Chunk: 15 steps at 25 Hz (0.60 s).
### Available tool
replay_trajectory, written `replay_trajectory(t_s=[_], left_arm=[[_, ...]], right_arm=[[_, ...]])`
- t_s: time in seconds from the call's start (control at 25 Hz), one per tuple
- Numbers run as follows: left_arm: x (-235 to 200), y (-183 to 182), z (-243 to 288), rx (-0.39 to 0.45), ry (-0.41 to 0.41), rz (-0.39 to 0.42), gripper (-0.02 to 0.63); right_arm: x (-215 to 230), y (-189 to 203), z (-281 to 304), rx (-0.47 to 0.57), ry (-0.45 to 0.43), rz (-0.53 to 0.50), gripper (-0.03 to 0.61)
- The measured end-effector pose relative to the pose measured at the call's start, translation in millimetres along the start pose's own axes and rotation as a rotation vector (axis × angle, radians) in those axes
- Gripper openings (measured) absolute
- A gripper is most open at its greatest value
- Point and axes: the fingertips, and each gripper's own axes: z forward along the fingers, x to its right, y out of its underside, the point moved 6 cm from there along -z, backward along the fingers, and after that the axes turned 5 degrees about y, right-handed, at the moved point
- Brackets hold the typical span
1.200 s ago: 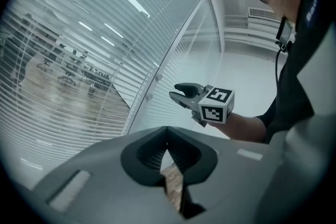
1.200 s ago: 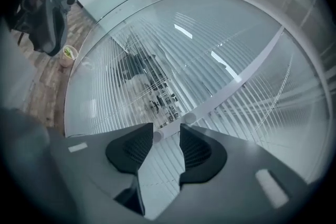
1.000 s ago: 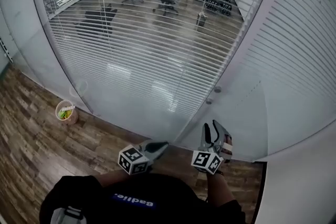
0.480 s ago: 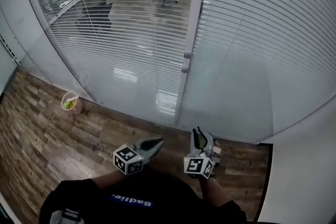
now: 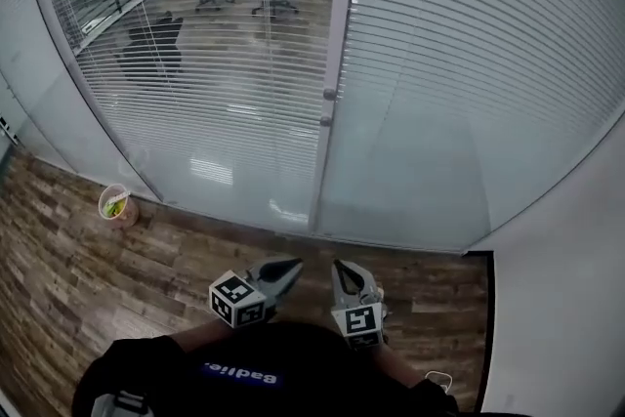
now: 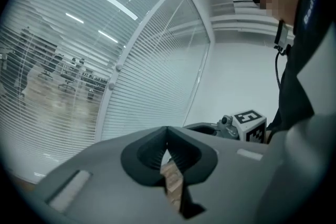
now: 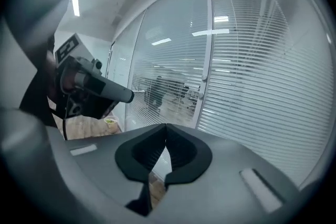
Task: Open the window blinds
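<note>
Both are hanging low over the wood floor [image 5: 68, 278]. The left gripper [image 5: 290, 265] is staying clenched on nothing, and the right gripper [image 5: 342, 267] has just been snapping shut, nothing between its jaws either. The blinds [image 5: 469, 44] are sitting ahead of both, well apart. A white post [image 5: 332, 63] with two knobs [image 5: 330, 95] is standing straight ahead, and a cup [image 5: 115, 205] is sitting far left of the left gripper.

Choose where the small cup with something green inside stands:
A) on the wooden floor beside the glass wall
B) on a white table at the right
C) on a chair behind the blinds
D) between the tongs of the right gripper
A: the cup stands on the wooden floor, close to the foot of the glass wall, at the left of the head view.
</note>
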Motion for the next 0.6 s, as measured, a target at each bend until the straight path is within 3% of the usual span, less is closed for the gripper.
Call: replay_trajectory(t_s=[0.28,0.44,0.6], left_arm=[[6.7,22.4,-61.7,-0.018,0.039,0.015,0.0],[12.0,35.7,-76.6,-0.035,0.084,0.011,0.0],[20.9,28.3,-85.7,-0.021,0.104,0.077,0.0]], right_arm=[[-74.4,-4.9,-19.6,-0.009,-0.032,0.056,0.003],[-102.0,-12.2,-35.4,0.077,-0.059,0.116,0.003],[-99.1,-20.1,-42.9,0.142,-0.068,0.221,0.003]])
